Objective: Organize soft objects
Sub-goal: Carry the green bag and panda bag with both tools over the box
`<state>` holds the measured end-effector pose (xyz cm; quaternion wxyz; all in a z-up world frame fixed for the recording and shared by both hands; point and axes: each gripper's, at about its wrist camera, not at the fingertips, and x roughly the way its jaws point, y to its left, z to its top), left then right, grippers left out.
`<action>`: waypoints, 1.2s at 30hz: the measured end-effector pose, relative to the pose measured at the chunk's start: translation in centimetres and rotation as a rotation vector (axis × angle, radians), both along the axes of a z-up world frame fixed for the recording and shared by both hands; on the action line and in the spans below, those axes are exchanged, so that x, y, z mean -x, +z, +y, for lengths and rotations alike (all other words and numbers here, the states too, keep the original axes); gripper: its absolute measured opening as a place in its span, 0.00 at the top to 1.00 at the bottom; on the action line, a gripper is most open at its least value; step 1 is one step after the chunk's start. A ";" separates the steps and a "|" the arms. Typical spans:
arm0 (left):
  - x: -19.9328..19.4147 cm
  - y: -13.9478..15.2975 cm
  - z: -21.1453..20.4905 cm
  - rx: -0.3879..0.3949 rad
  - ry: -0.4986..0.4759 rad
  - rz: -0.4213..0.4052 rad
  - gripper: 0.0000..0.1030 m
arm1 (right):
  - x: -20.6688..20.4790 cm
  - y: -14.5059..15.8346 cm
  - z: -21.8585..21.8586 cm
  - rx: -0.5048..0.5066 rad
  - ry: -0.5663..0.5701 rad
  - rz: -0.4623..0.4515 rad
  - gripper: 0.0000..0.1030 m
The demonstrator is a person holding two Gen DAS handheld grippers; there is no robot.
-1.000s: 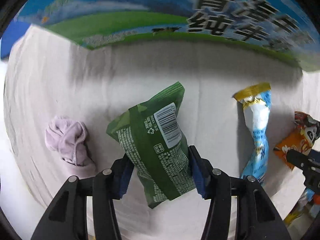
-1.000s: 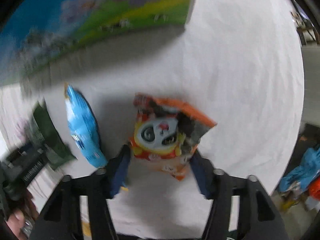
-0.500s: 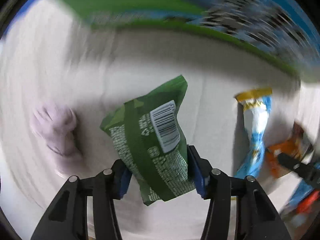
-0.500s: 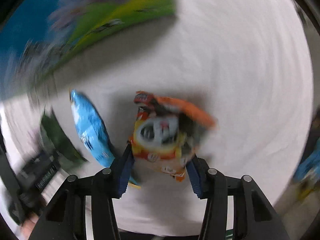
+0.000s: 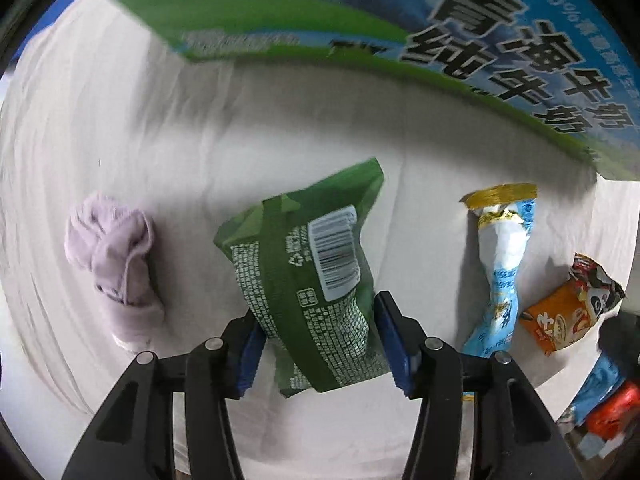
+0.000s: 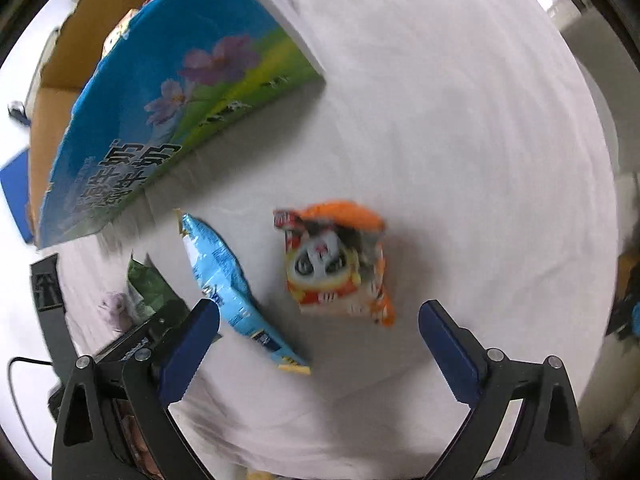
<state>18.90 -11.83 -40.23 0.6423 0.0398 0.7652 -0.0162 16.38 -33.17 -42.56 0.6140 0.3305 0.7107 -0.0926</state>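
My left gripper is shut on the lower part of a green snack bag, held above the white cloth with its barcode side facing me. A crumpled lilac cloth lies to its left and a blue-and-gold packet to its right. In the right wrist view the right gripper has its jaws opening wide. An orange panda snack bag lies free on the cloth just beyond the fingertips, touching neither pad. The blue packet lies beside the left finger.
A large blue-and-green milk carton box stands along the far side, its brown open flaps visible in the right wrist view. White cloth stretches out to the right. More wrappers lie past the table edge.
The right gripper let go of the orange panda bag, spread wide and drew back and up, so the bag now lies on the cloth. The left gripper kept its hold on the green bag.
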 end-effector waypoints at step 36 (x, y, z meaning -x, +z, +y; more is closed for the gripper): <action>1.8 17.3 0.8 0.074 -0.147 -0.312 0.64 | -2.3 9.7 2.5 -0.004 0.327 -0.163 0.56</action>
